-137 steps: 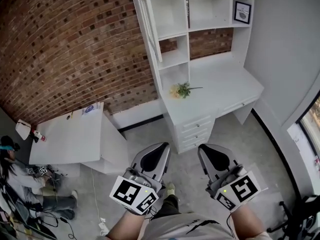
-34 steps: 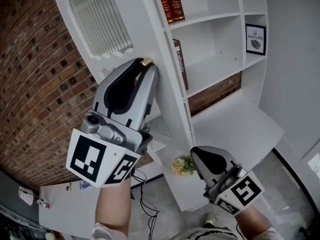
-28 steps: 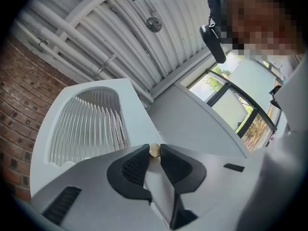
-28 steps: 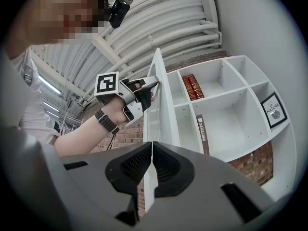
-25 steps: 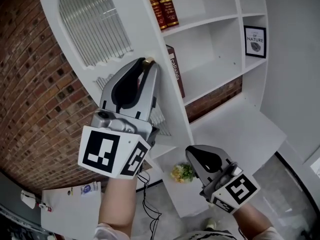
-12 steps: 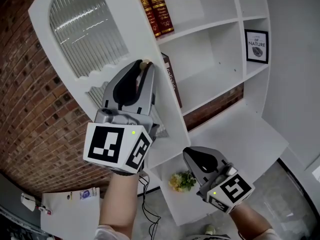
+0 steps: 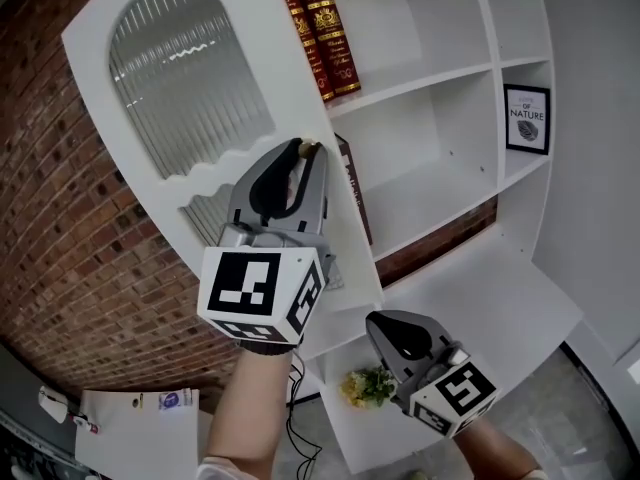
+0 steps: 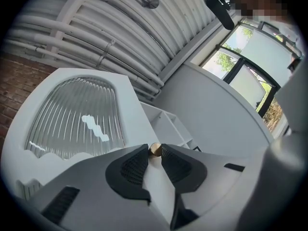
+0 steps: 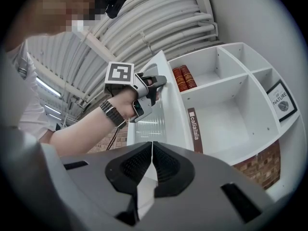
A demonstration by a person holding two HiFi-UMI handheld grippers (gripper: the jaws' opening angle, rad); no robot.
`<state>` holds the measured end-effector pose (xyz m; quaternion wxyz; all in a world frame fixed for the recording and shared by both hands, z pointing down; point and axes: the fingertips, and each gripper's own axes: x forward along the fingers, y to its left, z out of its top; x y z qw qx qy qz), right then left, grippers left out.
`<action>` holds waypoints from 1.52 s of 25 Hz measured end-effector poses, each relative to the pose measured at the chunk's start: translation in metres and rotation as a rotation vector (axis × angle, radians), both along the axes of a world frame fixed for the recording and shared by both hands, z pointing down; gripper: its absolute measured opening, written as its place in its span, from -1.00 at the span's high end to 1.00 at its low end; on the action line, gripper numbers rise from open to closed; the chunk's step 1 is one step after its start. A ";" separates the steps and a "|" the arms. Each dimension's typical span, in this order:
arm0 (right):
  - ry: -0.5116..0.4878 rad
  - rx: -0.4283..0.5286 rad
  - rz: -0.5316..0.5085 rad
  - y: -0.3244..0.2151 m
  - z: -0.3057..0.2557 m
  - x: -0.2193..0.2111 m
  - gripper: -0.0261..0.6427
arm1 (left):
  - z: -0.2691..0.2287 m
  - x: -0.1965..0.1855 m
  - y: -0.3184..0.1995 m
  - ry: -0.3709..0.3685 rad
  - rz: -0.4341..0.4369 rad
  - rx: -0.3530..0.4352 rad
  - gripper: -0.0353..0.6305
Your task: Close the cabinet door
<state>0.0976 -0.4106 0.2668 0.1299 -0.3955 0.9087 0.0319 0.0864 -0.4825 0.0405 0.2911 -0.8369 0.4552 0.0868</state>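
Observation:
The white cabinet door (image 7: 190, 98) with a ribbed arched glass pane stands partly swung out from the shelf unit (image 7: 440, 78). A small brass knob (image 7: 311, 148) sits at its free edge. My left gripper (image 7: 304, 154) is raised to it, with the knob (image 8: 155, 149) between the fingertips; the pads touch it on both sides while the jaws are opening. The same door (image 9: 166, 105) and my left hand appear in the right gripper view. Low and in front of the desk, my right gripper (image 7: 386, 329) is shut with nothing in it.
Two red books (image 7: 320, 28) stand on the top shelf, and a brown book (image 7: 352, 200) leans just behind the door's edge. A framed print (image 7: 527, 118) sits at right. Flowers (image 7: 364, 386) lie on the white desk top (image 7: 490, 288). Brick wall (image 7: 60, 228) at left.
The door has swung right toward the shelves with my left gripper at its knob. My right gripper has drifted lower in the head view.

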 end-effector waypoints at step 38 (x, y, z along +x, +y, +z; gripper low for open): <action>-0.015 -0.031 -0.023 -0.038 0.009 0.005 0.86 | 0.001 -0.006 -0.074 -0.019 -0.146 0.035 0.60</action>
